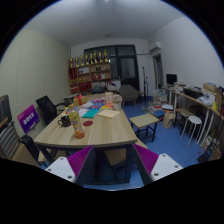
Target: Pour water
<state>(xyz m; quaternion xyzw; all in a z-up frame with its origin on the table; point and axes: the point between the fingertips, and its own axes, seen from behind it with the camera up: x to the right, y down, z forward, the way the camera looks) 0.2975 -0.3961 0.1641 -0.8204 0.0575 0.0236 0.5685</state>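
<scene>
My gripper [112,162] is open and empty, held well back from a long wooden table [105,132]. Its magenta pads [78,160] stand wide apart with only the table's near edge and the floor between them. Far beyond the fingers, on the table's left side, stand an orange container [78,127] and a dark mug [64,121]. They are too small to tell apart further. Teal items [88,112] and a yellow sheet [108,113] lie further along the table.
Dark chairs [45,107] and a purple sign [28,120] line the table's left side. A wooden stool [147,122] stands to its right on blue floor. A cluttered desk [197,100] with a white stool [193,125] is at the right wall. Shelves [90,72] stand at the back.
</scene>
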